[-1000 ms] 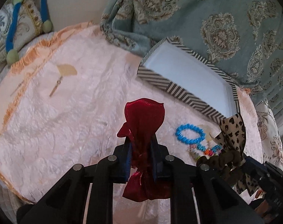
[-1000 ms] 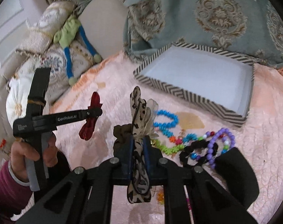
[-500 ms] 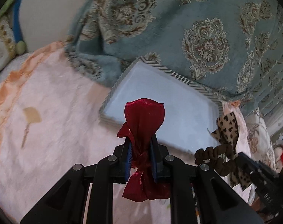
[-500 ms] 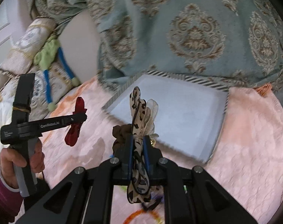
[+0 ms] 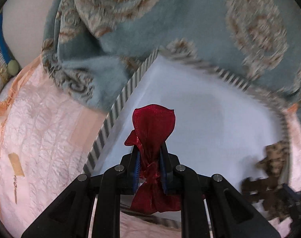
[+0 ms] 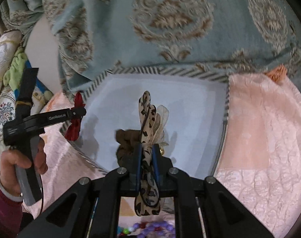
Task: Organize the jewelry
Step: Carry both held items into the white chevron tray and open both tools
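My left gripper is shut on a red satin bow and holds it above the near left edge of a shallow box with a white floor and striped rim. It also shows in the right wrist view, over the box's left rim. My right gripper is shut on a leopard-print bow scrunchie and holds it over the box floor. That scrunchie appears blurred in the left wrist view.
The box lies on a pink quilted cloth. A blue patterned blanket is bunched behind it. Purple and coloured beads lie below my right gripper. Cushions and a green-blue toy are at far left.
Both grippers have moved forward with their bows, from above the bead pile to above the box. The bracelets have dropped out of sight below.
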Tool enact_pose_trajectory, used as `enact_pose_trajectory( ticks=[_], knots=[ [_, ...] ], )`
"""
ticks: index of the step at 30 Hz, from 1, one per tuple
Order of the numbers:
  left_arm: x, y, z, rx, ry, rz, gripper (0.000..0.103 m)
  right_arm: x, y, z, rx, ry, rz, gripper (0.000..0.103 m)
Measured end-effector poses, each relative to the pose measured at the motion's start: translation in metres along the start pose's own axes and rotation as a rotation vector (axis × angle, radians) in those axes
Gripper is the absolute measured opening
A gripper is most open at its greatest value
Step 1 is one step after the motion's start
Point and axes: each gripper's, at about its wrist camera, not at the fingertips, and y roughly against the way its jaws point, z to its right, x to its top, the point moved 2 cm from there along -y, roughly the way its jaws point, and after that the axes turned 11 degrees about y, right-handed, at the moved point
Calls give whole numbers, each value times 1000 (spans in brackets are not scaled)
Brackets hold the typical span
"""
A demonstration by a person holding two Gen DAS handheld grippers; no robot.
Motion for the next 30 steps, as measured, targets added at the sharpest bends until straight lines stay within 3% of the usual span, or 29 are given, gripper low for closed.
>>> enact_pose_trajectory(
  ticks=[6,12,15,19,22,25,30],
  knots=[
    [-32,7,-8,46,-54,-38,1,-16,-2,13,-15,27,-63,11],
    [-66,32,-18,27,-29,-51,1,-26,6,27,-62,51,-76,11],
    [-72,37,-20,33,0,-33,2,-26,6,32,-39,21,-62,11],
    [-72,43,-18,16,23,-15,10,-26,9,37,16,-50,-53,21],
    [-70,51,-19,-35,28,-8,18,-26,20,38,9,-68,-25,25],
    [-71,58,-21,-56,42,-17,19,-26,34,38,13,-78,0,33],
    [-80,75,-21,-39,36,4,19,-28,59,29,1,-72,29,39]
  ],
)
